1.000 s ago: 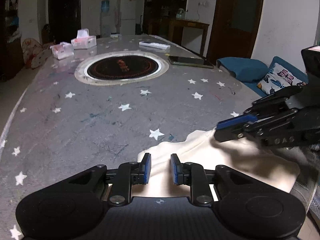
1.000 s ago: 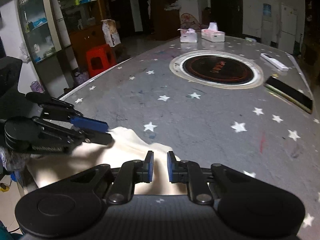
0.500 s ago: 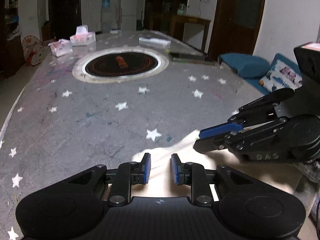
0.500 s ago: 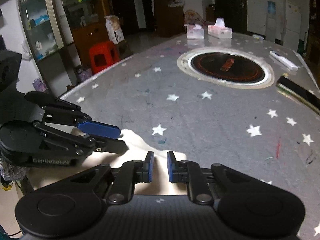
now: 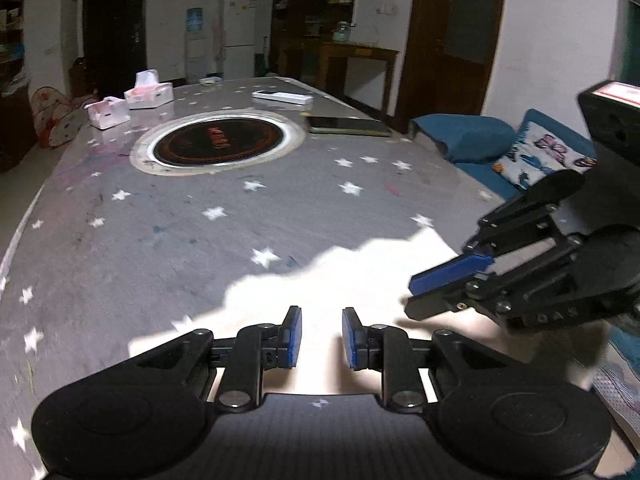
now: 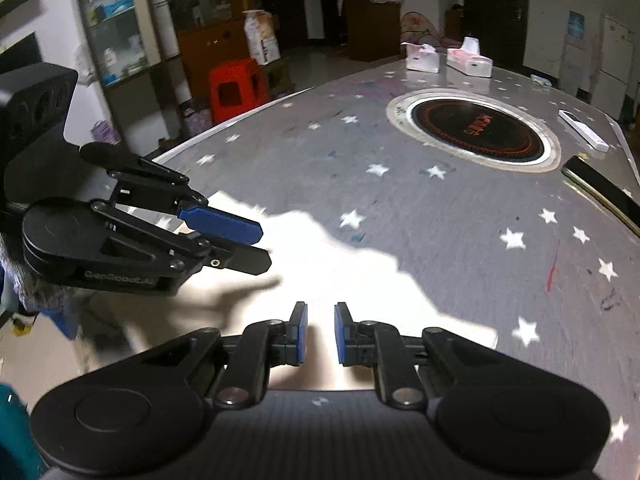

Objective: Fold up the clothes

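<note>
Carried further in from the near edge of the tabletop (image 5: 120,248), cream garment (image 5: 360,280) under both grippers (image 5: 321,338) (image 6: 320,334), jaws nearly closed, grip unclear; folding barely begun, mostly left.

Both grippers pushed farther over grey star-print tablecloth (image 5: 168,248), toward round black inset hotplate (image 5: 218,145). Cream-white cloth garment (image 5: 332,280) now spread farther across table: far edge past star formerly beyond it, more fabric lying left of left gripper (image 5: 321,338). Right gripper (image 6: 320,334) sits deeper over garment. In each view, other gripper looms larger and nearer.
</note>
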{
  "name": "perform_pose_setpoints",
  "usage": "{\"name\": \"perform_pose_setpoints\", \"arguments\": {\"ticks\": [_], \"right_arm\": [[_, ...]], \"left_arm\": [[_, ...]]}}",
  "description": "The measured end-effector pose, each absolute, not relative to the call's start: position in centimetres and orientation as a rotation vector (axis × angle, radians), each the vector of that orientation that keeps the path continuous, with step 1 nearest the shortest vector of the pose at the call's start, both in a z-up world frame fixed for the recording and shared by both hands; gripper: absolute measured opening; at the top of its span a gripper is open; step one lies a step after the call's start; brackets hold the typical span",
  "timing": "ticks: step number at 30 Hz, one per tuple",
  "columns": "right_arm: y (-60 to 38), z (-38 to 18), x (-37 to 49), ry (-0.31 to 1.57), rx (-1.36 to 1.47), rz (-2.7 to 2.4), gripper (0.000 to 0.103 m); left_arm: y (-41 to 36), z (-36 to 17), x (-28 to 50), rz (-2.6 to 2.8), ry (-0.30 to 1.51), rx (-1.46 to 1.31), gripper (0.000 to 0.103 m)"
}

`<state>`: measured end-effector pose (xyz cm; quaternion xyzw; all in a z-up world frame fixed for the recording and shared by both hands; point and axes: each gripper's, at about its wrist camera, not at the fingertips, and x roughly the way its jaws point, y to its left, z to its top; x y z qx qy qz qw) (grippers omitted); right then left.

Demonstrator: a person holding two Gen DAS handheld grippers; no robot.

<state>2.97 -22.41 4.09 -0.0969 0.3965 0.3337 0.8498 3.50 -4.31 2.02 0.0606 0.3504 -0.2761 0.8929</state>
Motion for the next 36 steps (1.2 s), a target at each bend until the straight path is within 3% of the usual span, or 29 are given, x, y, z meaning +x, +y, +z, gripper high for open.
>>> {"name": "perform_pose_setpoints", "arguments": {"ticks": [14, 36], "right_arm": [[-24.8, 3.4, -2.5, 0.857, -0.167, 0.708, 0.013], [-26.2, 3.6, -2.3, 0.834, -0.122, 0.674, 0.013]], "left_arm": [[-1.6, 0.9, -3.5, -0.509, 0.711, 0.088, 0.024], [1.4, 1.7, -1.1, -0.434, 0.691, -0.014, 0.024]]}}
